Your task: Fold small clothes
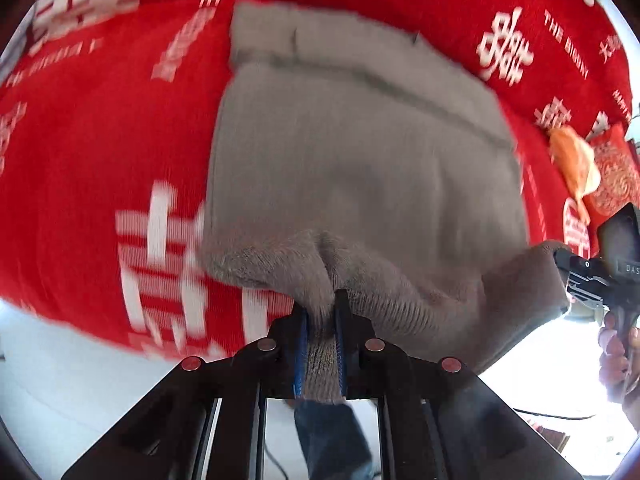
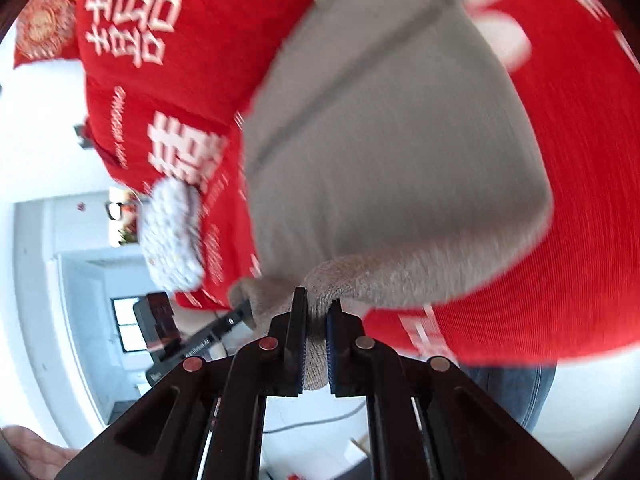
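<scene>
A grey knitted garment lies spread on a red cloth with white characters. My left gripper is shut on the garment's near hem, which is lifted off the cloth. My right gripper is shut on another part of the same hem, and the garment stretches away from it. In the left wrist view the right gripper holds the hem's right corner. In the right wrist view the left gripper shows at the lower left. Both views are motion-blurred.
An orange item and a red patterned cushion lie at the right of the cloth. A white speckled item lies near the cloth's edge. The cloth's near edge drops to a white floor. The person's jeans show below.
</scene>
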